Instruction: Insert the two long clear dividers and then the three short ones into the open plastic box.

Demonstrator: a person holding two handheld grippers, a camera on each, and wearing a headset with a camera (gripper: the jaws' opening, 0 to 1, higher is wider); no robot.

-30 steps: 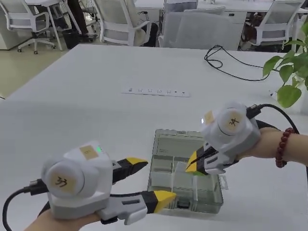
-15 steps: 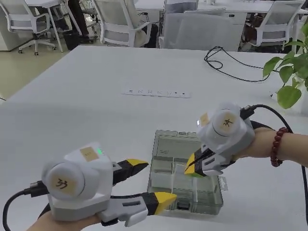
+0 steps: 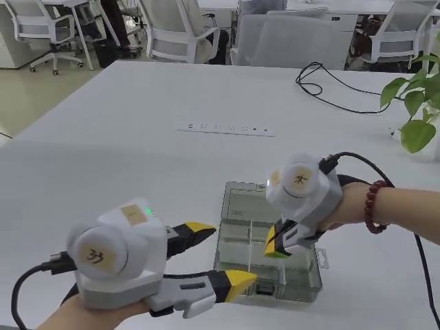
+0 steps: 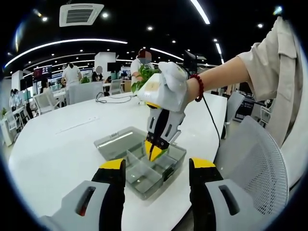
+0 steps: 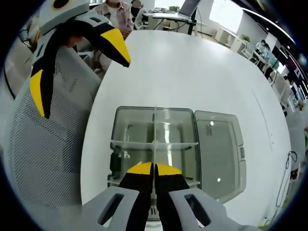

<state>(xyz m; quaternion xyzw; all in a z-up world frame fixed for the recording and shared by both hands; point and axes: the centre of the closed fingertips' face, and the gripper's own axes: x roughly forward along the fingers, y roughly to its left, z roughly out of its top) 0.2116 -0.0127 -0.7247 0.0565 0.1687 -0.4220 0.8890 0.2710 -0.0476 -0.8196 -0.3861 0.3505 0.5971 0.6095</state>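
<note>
Right gripper view showed your right gripper (image 5: 154, 168) pinched narrow on a divider (image 5: 154, 127), seen edge-on as a thin clear line running up from between the yellow tips over the box (image 5: 115, 144). A seated divider (image 5: 178, 144) already crossed the box at right angles to it. I couldn't tell whether the held piece's lower edge had reached a slot.

In the head view the box (image 3: 302, 289) sat open on the table (image 3: 103, 137) just in front of you, its lid (image 3: 247, 199) flat behind it and the right gripper (image 3: 275, 249) directly over it. Your left gripper (image 3: 223, 254) hung wide and empty near the box's near left corner.

The divider looked light, thin, stiff and slick, likely to crack or pop loose if twisted. The best hold was probably its top edge near the middle, kept square to the walls. The box looked light enough to skid, so 1 jaw against its wall might have helped.
</note>
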